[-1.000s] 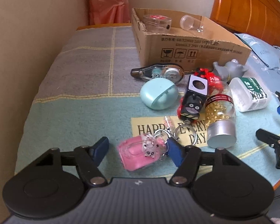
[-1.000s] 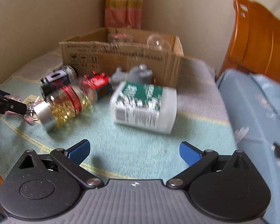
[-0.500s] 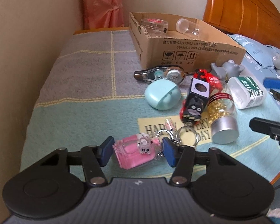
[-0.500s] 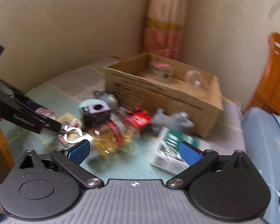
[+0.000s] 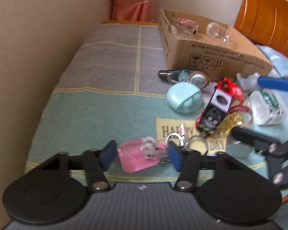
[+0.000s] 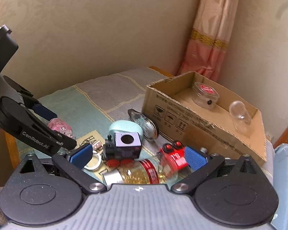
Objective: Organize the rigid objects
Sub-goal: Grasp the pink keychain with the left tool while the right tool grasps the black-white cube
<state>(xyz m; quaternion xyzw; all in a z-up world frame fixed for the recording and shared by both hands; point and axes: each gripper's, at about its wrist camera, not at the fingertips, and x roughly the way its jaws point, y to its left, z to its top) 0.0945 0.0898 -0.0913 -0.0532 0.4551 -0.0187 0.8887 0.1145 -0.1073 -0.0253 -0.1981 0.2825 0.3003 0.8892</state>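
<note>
Pink keychain charm (image 5: pixel 139 156) on the teal mat (image 5: pixel 98 115), sitting between the blue pads of the left gripper (image 5: pixel 141 156), near the mat's front edge. Jaws just closing in, left pad touching or nearly so, right pad hard against the ring side; firmly pinched or not, cannot tell through the blur. Key rings (image 5: pixel 175 140) trailing off toward the yellow patch (image 5: pixel 190 132).

Right gripper (image 6: pixel 138 156) wide open, holding nothing, hovering over the gold-filled jar (image 6: pixel 136 174) and red toy (image 6: pixel 173 156). Cardboard box (image 6: pixel 184 126) beyond, already holding two clear containers.

Risks, judged from here: slick, tilted charm squirting out of a shallow pinch; dangling rings snagging the black toy train (image 5: pixel 215 111) on the lift and dragging it along; both grippers working close together and knocking fingers over the clutter.
</note>
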